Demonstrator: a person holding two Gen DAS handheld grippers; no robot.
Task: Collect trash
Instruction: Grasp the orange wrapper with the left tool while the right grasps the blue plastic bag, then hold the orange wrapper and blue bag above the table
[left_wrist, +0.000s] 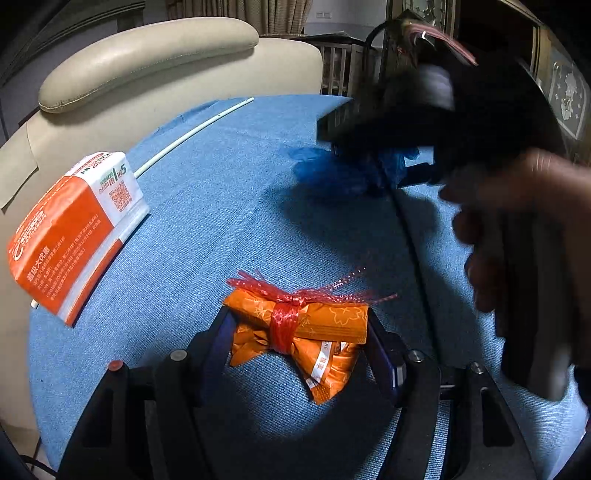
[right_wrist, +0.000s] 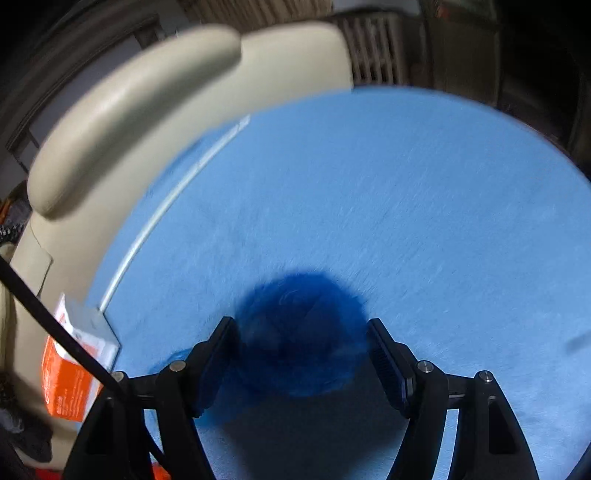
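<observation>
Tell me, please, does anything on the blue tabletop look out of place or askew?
Yes: the orange-and-white carton lies tipped on its side, hanging over the table edge toward the beige chair. An orange packet bundle tied with red netting and a crumpled blue wad are loose litter, each between a gripper's fingers.

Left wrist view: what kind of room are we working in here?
Probably a home living room. A cream padded chair stands behind the blue cloth-covered table, curtains hang at the back, and dark carved wooden furniture is off to the right.
</observation>
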